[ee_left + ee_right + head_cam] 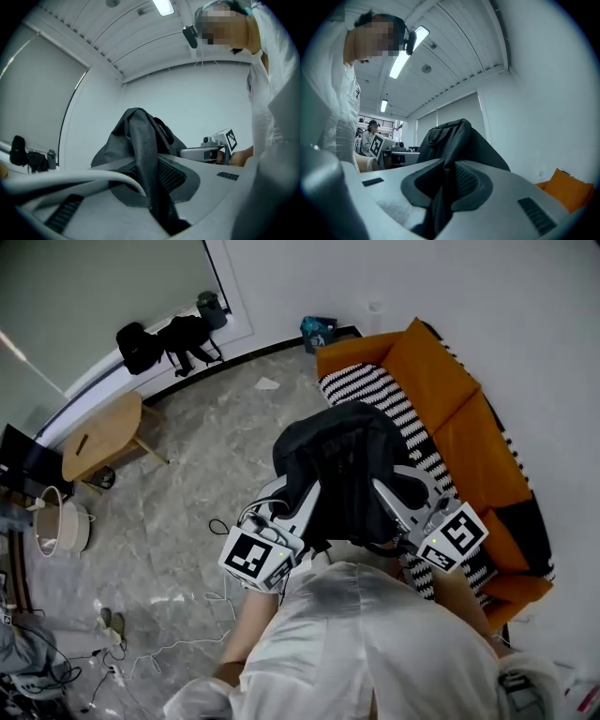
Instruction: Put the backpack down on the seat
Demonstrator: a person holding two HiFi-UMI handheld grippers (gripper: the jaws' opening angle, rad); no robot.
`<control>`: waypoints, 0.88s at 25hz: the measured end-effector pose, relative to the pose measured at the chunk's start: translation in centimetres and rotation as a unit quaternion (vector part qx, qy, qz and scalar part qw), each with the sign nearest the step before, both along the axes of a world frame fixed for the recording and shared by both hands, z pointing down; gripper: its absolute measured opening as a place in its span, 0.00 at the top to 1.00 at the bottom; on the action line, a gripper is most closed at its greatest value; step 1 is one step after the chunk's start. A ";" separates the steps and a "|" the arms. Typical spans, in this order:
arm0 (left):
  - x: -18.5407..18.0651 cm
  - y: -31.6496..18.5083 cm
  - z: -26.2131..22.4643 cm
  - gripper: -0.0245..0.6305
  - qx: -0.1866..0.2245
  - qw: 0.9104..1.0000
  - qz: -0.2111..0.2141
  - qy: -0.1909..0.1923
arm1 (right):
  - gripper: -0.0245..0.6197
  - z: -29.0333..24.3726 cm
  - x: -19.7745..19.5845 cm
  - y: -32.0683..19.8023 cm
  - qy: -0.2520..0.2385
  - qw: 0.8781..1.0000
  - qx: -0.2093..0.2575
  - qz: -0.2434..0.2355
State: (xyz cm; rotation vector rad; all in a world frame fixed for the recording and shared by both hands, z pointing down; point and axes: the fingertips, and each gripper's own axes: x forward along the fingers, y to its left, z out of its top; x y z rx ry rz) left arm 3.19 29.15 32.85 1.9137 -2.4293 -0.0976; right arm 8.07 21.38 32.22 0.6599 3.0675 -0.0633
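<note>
Two tongs hold the black backpack point(339, 465) aloft by its fabric: left tongs point(298, 498) and right tongs point(386, 493), both pinched nearly closed. Striped sofa seat point(370, 390) lies at one o'clock; carry it level, then lower gently before releasing.

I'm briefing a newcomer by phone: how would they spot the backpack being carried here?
Find the orange sofa with its striped seat. At its edge hangs the black backpack, gripped by the left gripper and right gripper; the other black bags sit untouched by the far wall.

Orange sofa point(441, 381), striped cover point(373, 395) on its seat
</note>
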 end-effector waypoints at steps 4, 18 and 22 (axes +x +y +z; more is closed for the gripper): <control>-4.3 -0.2 -1.2 0.88 0.008 1.000 0.011 -0.019 | 0.88 -0.7 -4.1 0.0 -0.012 1.000 0.002 0.014; -15.8 -5.6 0.4 0.88 -0.009 1.000 -0.004 -0.010 | 0.88 1.0 -15.6 -5.1 0.007 1.000 -0.008 0.007; -20.9 -10.7 0.7 0.88 -0.025 1.000 0.004 -0.005 | 0.88 1.5 -20.8 -10.0 0.014 1.000 -0.024 0.011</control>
